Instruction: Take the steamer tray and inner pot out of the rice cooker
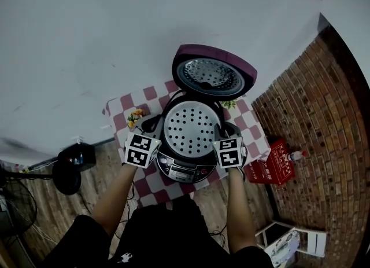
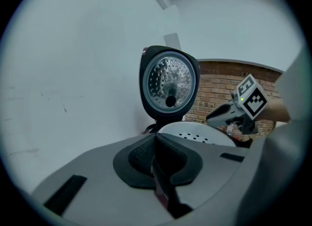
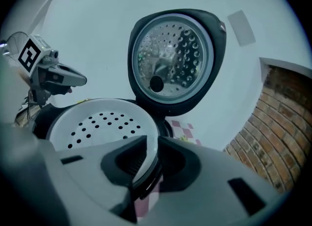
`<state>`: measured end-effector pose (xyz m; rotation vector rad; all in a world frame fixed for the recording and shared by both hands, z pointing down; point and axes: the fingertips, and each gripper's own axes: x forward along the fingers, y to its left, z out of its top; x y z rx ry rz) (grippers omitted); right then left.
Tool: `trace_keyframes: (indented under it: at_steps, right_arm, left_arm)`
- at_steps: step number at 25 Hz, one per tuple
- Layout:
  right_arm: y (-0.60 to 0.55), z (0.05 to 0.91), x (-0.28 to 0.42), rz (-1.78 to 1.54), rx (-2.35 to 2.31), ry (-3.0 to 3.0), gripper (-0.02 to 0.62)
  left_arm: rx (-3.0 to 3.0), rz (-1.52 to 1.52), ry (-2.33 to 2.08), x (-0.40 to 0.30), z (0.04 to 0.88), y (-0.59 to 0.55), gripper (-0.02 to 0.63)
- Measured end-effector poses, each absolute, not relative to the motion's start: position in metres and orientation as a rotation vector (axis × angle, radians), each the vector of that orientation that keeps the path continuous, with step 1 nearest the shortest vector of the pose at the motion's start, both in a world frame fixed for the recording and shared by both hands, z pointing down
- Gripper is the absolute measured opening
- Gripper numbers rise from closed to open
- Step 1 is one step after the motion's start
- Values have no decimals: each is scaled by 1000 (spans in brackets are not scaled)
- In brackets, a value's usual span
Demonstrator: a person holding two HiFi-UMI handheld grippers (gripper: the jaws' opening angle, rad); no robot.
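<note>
Only the head view shows the whole cooker (image 1: 184, 171) on the checked tabletop (image 1: 250, 123), with its lid (image 1: 213, 76) up at 12 o'clock and the tray (image 1: 191, 129) seated inside. The left claw (image 2: 156, 139), at the tray's 9 o'clock, is fully closed; whether it pinches the rim is unclear. The right claw (image 3: 152, 147), at 3 o'clock, stands narrowly apart around the rim. The pot is hidden.

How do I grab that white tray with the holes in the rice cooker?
Pinch the thin rim of the steamer tray at its left and right sides, coming in from each side. It lies flat in the rice cooker, so only that lip offers a hold, and the open lid blocks the back.
</note>
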<state>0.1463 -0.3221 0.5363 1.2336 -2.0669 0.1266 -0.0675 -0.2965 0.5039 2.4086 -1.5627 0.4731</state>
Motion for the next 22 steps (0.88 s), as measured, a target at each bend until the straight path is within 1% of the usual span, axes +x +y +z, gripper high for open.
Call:
trace_keyframes:
  at_steps: [5,10,16,22]
  right_arm:
    - [-340,545,143,107,1162,-2039,105]
    - [-359,551,133,14,1060,-1982,164]
    - [-371,560,120,-59,949,-1926,170]
    - [-380,573,125,-83,917,-1845,170]
  left_arm:
    - [2392,499,-1599,-71,505,-300,3]
    - [2392,524,-1621,-71,505,-305,3]
    - [2378,542,-1646,-72,508,-310,3]
    - [2365,544,-1652,-74,510,-313,3]
